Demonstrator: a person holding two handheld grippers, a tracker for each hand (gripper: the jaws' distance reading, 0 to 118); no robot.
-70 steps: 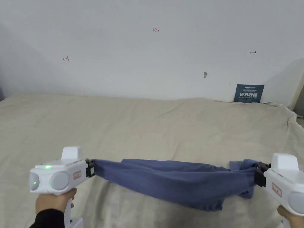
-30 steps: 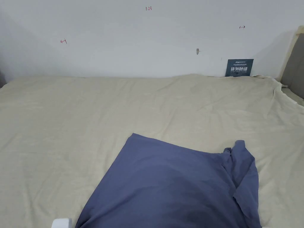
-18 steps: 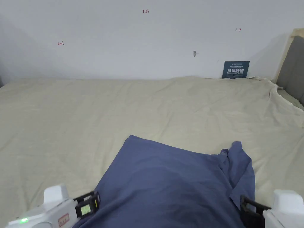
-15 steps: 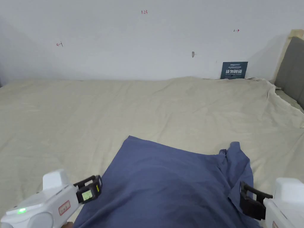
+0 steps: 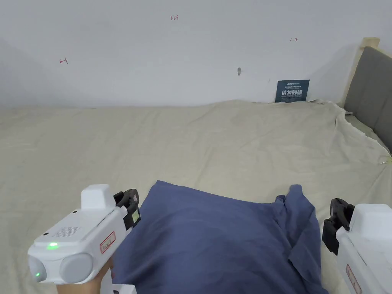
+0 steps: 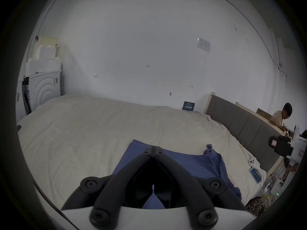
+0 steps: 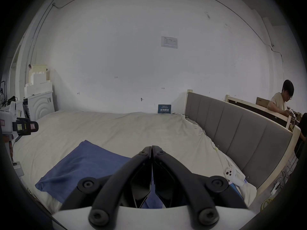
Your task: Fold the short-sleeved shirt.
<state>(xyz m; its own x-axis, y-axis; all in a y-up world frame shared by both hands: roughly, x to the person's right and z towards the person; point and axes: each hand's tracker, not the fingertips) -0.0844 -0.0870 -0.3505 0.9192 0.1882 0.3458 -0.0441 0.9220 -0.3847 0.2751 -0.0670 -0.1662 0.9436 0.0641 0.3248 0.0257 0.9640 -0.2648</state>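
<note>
A blue short-sleeved shirt lies spread on the bed near its front edge. One sleeve is bunched up on its right side. My left gripper hovers at the shirt's left edge, a little above it. In the left gripper view its jaws meet at the tips with nothing between them, and the shirt lies beyond. My right gripper hangs just right of the sleeve. Its jaws are also closed on nothing, above the shirt. Each gripper shows in the other's view: left gripper, right gripper.
The beige bed sheet stretches wide behind and left of the shirt. A grey headboard bounds the right side. A phone and a white controller lie at the bed's right edge. A person sits beyond the headboard.
The shirt, stretched in the air between both grippers 2.3 s ago, now lies spread on the bed. Both grippers have come up off its near edge.
</note>
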